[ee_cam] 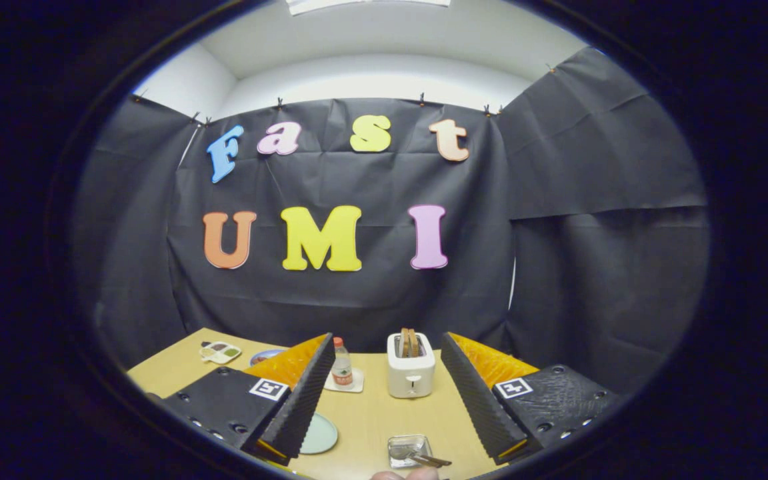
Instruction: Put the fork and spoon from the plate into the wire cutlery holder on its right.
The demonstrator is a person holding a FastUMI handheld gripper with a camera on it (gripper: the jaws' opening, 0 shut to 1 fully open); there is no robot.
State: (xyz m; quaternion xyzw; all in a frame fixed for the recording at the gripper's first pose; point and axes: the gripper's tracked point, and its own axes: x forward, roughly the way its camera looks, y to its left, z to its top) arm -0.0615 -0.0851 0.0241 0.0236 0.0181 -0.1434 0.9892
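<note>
Beyond the open hand-held gripper (384,393) stand a toaster (411,367) and bottle (341,364).

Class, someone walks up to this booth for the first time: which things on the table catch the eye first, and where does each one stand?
The white toaster with bread in its slots stands beyond the open tongs, on the wooden table. Left of it a small bottle stands on a coaster. Nearer, between the fingers, sits a small metal tray, and a pale green plate peeks from behind the left finger.

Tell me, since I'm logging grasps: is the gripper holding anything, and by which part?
Nothing is held. The gripper has its jaws wide apart above the table, with no object between them.
</note>
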